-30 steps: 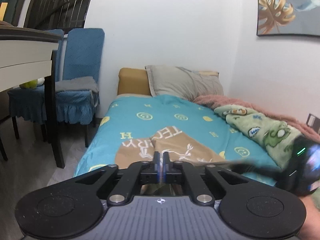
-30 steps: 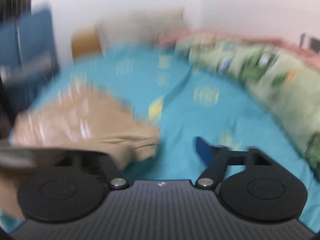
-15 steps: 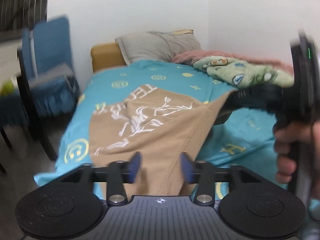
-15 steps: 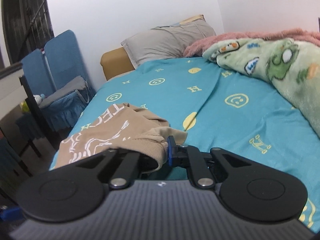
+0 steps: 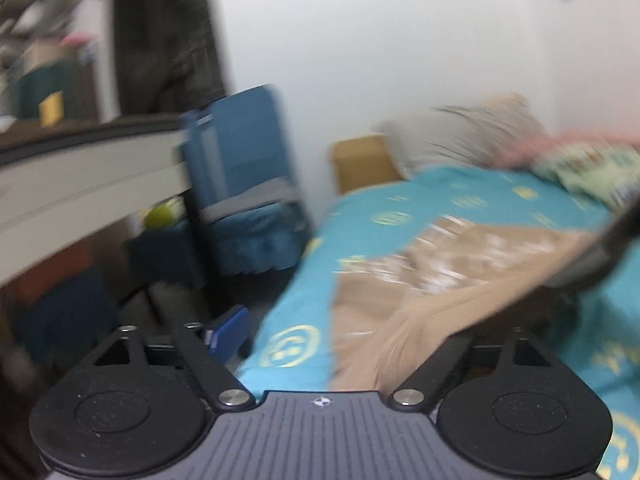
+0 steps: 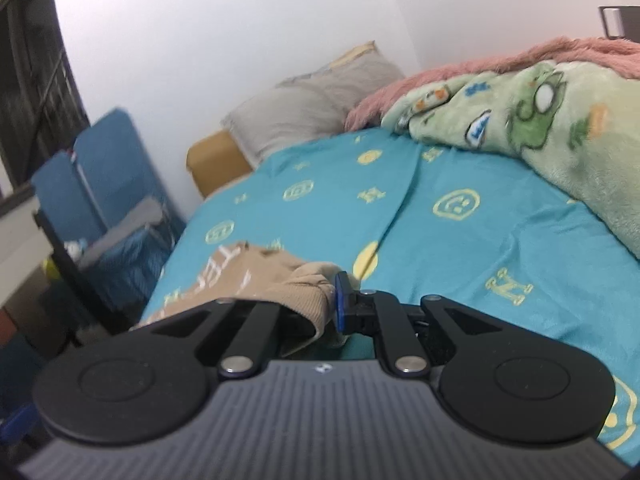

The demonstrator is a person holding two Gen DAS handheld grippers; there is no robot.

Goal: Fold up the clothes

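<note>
A tan garment with white lettering [image 5: 436, 276] lies spread on the teal bedsheet [image 5: 460, 196] near the bed's left edge; the left wrist view is blurred. My left gripper [image 5: 332, 336] is wide open at the garment's near edge, its blue left fingertip [image 5: 230, 330] off the bedside. My right gripper [image 6: 326, 298] is shut on a bunched ribbed edge of the tan garment [image 6: 296, 284], held just above the sheet [image 6: 460, 220]. The right gripper's dark arm [image 5: 604, 248] shows at the right of the left wrist view.
A grey pillow [image 6: 316, 108] and tan headboard [image 6: 214, 160] are at the far end. A green cartoon blanket [image 6: 540, 120] over a pink one [image 6: 460, 72] lies along the right. Blue-covered chairs [image 5: 244, 184] and a desk [image 5: 80, 176] stand left of the bed.
My left gripper opened wider and swung left and back toward the bedside. My right gripper stays shut on the garment's edge and shifted slightly.
</note>
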